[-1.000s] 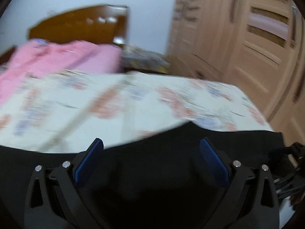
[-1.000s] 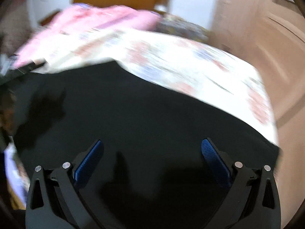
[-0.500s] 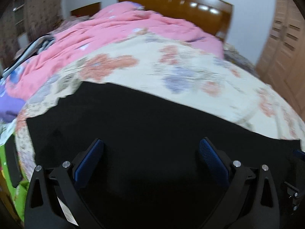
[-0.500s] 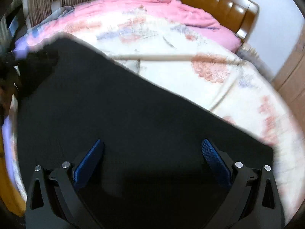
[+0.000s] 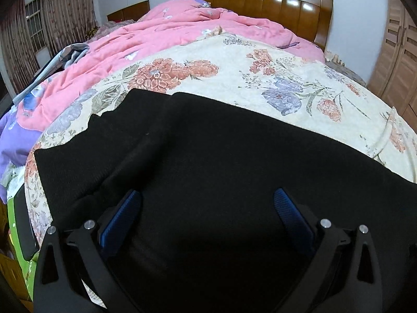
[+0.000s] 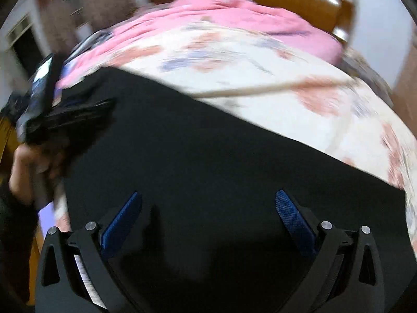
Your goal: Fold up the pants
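Note:
Black pants (image 5: 213, 156) lie spread flat across the near part of a bed with a floral sheet (image 5: 260, 78). In the left wrist view a fold ridge runs along the pants' left side. My left gripper (image 5: 207, 203) hangs open just above the cloth, nothing between its blue pads. The right wrist view is blurred; it shows the same black pants (image 6: 208, 156) under my right gripper (image 6: 208, 203), which is also open and empty. At the left of that view a hand (image 6: 23, 172) holds the other gripper over the pants' left edge.
A pink quilt (image 5: 161, 34) is bunched at the far side of the bed before a wooden headboard (image 5: 260, 0). A wooden wardrobe (image 5: 396, 52) stands at the right. Curtains and a window (image 5: 34, 26) are at the far left. Loose clothes lie along the bed's left edge.
Both cameras have swung left from the wardrobe side toward the headboard. The pants now lie lower and fill the near view. Both grippers have stayed open.

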`<control>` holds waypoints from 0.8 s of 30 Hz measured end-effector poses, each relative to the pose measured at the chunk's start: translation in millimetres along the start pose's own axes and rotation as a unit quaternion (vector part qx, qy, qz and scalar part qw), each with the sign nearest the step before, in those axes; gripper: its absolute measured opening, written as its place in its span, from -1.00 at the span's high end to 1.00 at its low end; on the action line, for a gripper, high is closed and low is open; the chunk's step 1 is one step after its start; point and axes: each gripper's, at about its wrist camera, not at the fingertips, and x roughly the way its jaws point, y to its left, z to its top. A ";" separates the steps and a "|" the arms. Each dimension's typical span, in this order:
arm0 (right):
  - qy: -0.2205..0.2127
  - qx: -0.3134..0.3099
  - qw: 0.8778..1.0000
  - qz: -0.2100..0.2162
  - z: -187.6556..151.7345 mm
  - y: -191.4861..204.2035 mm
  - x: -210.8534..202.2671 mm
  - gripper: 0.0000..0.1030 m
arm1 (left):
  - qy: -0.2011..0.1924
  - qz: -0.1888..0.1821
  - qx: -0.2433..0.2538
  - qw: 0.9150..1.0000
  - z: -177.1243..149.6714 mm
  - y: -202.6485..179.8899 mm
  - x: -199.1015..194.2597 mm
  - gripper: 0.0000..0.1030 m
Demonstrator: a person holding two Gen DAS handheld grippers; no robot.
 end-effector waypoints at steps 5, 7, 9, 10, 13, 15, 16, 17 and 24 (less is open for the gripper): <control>0.016 -0.080 0.996 -0.019 -13.9 44.9 18.5 -0.92 | 0.000 0.000 0.000 1.000 1.4 -0.1 4.1 -0.97; 0.011 -0.073 0.997 -0.020 -18.4 43.1 14.4 -0.92 | 0.000 -0.001 0.000 1.000 1.4 0.1 3.9 -0.97; 0.024 -0.062 0.998 -0.023 -19.8 38.1 9.3 -0.91 | 0.000 -0.001 -0.001 1.000 1.4 0.0 4.1 -0.97; 0.025 -0.054 0.998 -0.024 -20.8 36.7 3.8 -0.91 | 0.000 -0.001 -0.001 1.000 1.3 -0.1 4.1 -0.97; 0.019 -0.058 0.998 -0.020 -31.6 37.1 -8.4 -0.91 | 0.000 -0.001 -0.001 1.000 1.2 -0.5 3.7 -0.97; 0.012 -0.055 0.998 -0.004 -48.1 33.4 -8.5 -0.92 | 0.000 -0.001 -0.001 1.000 0.9 0.0 3.8 -0.97; 0.008 -0.052 0.999 -0.001 -52.6 31.6 -10.3 -0.92 | 0.000 -0.001 -0.001 1.000 1.2 -0.3 3.7 -0.97; 0.005 -0.057 0.998 -0.006 -57.0 31.8 -14.3 -0.92 | 0.000 -0.001 -0.001 1.000 0.8 0.1 3.8 -0.97; 0.009 -0.039 0.999 0.011 -90.4 13.1 -41.3 -0.92 | 0.000 -0.002 -0.001 1.000 1.1 1.0 3.8 -0.97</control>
